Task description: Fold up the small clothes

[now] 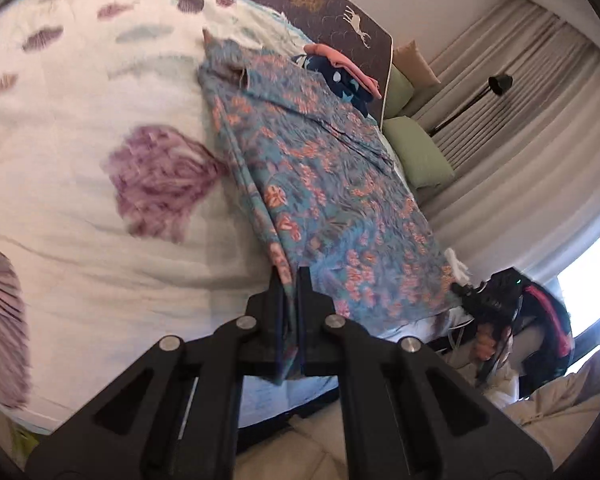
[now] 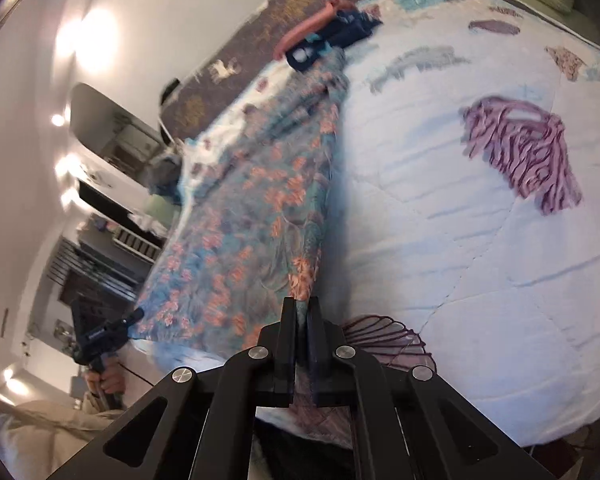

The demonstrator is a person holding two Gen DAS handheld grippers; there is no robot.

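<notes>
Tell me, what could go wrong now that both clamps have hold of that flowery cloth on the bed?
1. Each gripper, left gripper and right gripper, pinches only a corner of the floral cloth, so it might slip out when lifted.
2. The cloth's far end lies against the folded pile; pulling could drag or topple it.
</notes>
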